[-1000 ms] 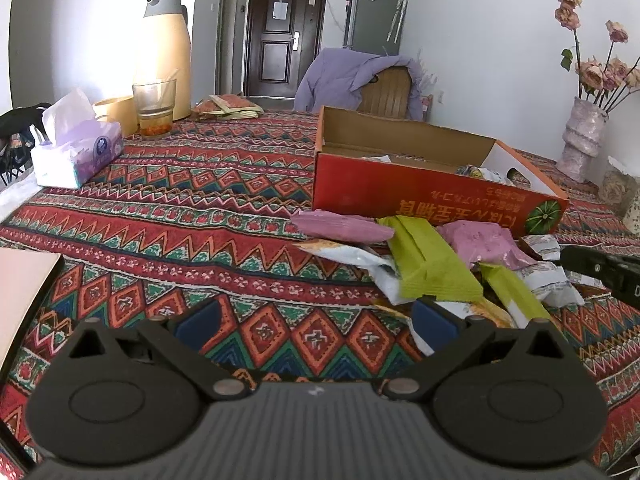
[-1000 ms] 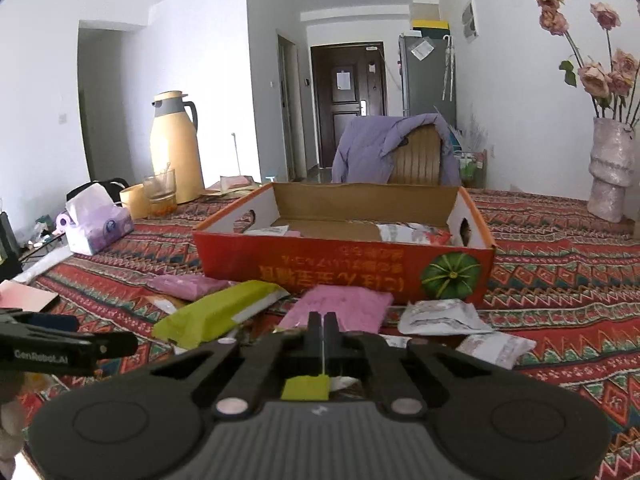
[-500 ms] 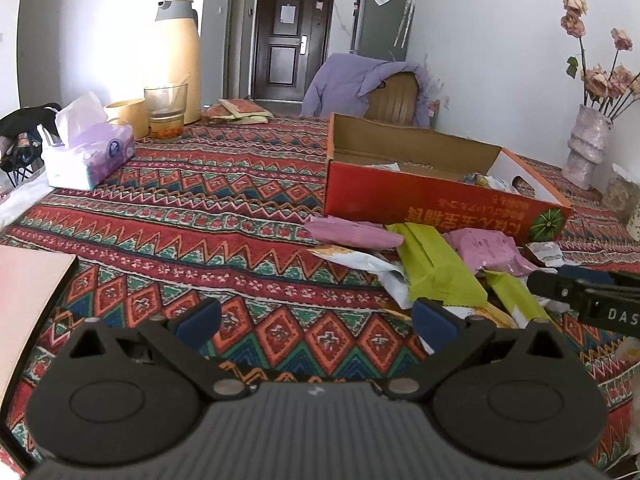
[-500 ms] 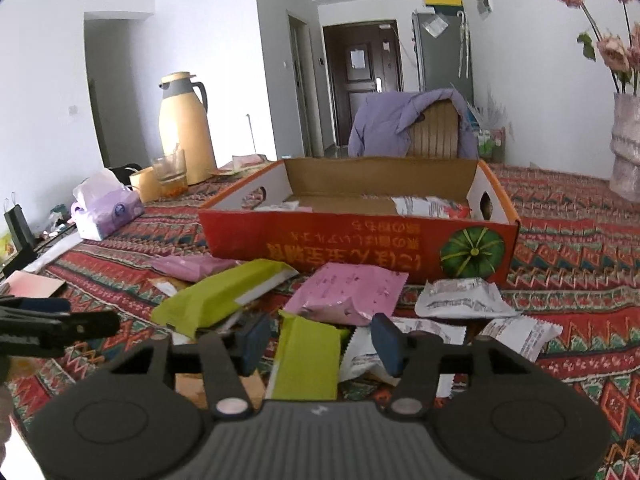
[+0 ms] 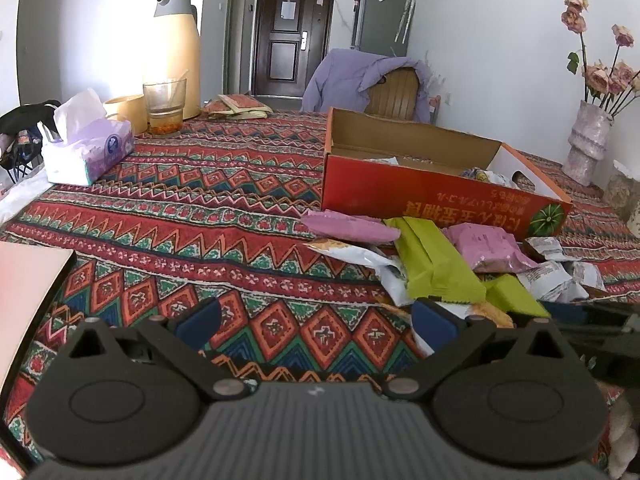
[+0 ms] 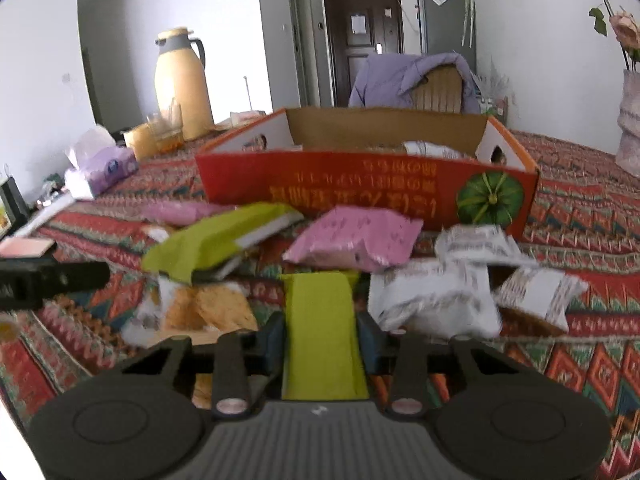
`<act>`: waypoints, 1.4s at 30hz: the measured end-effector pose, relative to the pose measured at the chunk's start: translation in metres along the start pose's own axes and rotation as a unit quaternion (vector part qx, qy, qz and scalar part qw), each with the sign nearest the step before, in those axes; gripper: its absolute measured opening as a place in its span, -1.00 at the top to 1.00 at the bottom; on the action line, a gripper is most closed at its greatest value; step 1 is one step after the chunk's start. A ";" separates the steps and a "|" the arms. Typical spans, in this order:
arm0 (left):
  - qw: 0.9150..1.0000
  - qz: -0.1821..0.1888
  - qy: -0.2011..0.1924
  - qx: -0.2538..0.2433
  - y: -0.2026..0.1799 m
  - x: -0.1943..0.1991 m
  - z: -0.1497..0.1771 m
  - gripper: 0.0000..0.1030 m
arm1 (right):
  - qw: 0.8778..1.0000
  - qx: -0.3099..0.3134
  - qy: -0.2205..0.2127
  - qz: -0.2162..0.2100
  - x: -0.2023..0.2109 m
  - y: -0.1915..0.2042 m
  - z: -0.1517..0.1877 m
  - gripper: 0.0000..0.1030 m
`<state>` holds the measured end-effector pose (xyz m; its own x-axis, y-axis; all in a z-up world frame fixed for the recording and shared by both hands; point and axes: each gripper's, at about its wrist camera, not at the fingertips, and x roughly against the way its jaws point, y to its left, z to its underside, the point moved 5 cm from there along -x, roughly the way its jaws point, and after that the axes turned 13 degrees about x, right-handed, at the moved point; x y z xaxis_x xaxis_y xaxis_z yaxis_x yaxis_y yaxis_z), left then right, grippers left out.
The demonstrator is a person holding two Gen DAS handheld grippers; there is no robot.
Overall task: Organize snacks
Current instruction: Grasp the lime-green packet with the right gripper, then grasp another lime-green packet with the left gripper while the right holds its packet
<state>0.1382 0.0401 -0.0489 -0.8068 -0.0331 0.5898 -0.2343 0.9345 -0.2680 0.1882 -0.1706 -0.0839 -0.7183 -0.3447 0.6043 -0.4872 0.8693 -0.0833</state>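
The right gripper's fingers have just been closing onto a small green snack packet lying lengthwise between them, pointing toward the red cardboard box just beyond the snack pile. The left gripper hovers open, empty, beside the pile.

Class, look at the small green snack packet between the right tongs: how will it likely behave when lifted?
The green snack packet looks flat and thin, so probably light. Its creased wrapper suggests the free end may flop or bend. The right tongs have just been closing on its sides; glossy film could slip.
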 end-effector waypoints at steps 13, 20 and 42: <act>1.000 0.002 -0.003 0.002 0.000 0.004 0.000 -1.00 | 0.999 0.006 -0.048 0.019 0.023 -0.002 -0.007 0.35; 1.000 0.005 -0.006 -0.002 -0.006 0.007 -0.002 -1.00 | 0.993 -0.006 -0.104 0.047 0.054 -0.020 -0.023 0.35; 0.998 0.025 -0.004 -0.053 -0.066 -0.017 -0.012 -1.00 | 0.986 -0.068 -0.119 0.096 0.050 -0.095 -0.015 0.35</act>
<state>0.1743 -0.0167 -0.0323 -0.8206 0.0112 0.5714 -0.1363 0.9671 -0.2147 0.2066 -0.2652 -0.0338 -0.8952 -0.2279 0.3830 -0.2706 0.9608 -0.0610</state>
